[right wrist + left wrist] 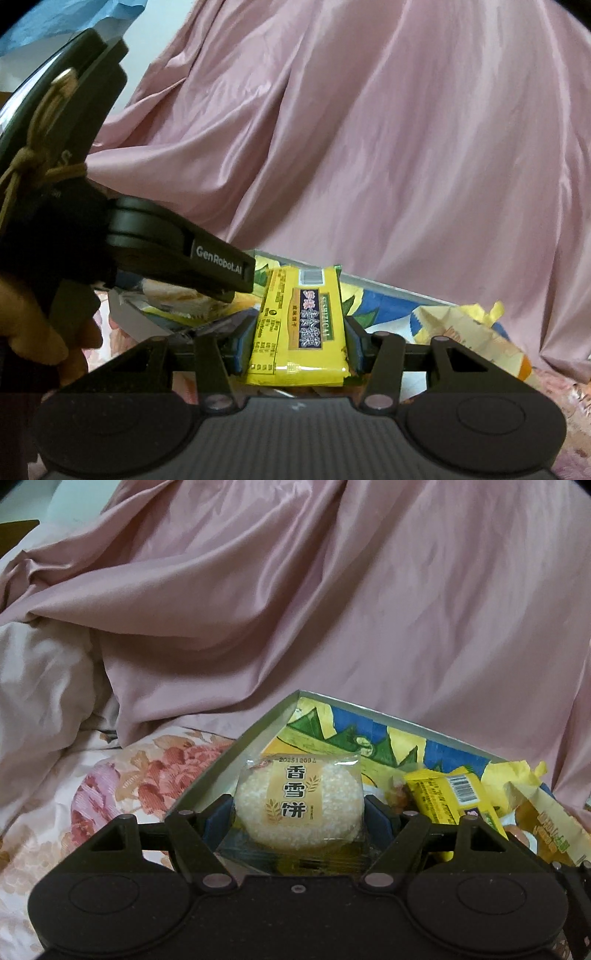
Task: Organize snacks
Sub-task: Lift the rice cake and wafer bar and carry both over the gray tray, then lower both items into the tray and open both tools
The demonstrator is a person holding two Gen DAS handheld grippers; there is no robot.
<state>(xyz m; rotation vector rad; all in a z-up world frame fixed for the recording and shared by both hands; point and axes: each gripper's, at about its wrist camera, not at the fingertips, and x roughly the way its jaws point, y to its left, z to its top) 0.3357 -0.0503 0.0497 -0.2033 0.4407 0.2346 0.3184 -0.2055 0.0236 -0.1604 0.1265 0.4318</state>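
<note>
The left gripper [299, 808] holds a rice cracker [298, 805] by its two sides, over the box [258, 723] corner. The cracker is light and brittle, and its film wrapper is slippery, so I think only a soft squeeze is safe. The right gripper [293, 341] clamps a yellow pack [299, 325], stiffer, above the same box. The box floor is mostly hidden, and other snacks are cut off.
</note>
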